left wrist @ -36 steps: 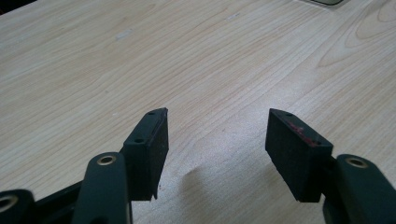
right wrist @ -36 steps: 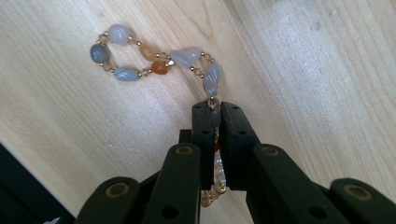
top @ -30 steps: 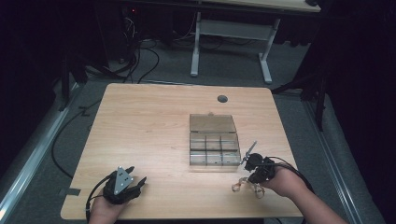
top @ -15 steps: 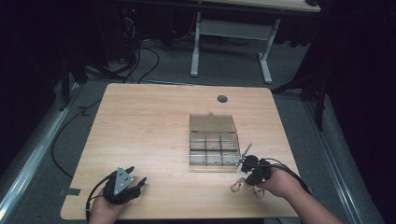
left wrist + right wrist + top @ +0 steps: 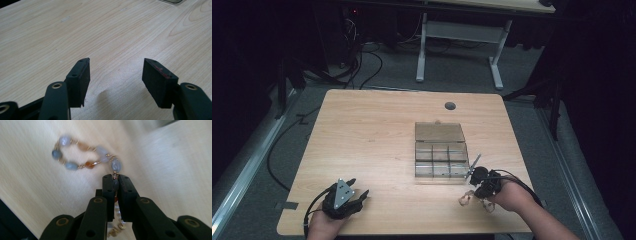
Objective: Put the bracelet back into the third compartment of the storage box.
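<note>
Clenching a beaded bracelet by one bead, the right tongs dangle its loop ahead, compartment box just beyond. Left tongs rest released on the worktop. Beads might slip free, or swing and snag a divider.

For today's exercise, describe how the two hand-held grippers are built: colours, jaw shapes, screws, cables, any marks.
Both are black. The left gripper has two blocky rectangular pads, each with small screw holes, on arms with brass-ringed pivots; one pad shows reddish smears. From above it carries a grey three-cornered plate. The right gripper has the same pads and brass rings. A black cable trails from it.
</note>
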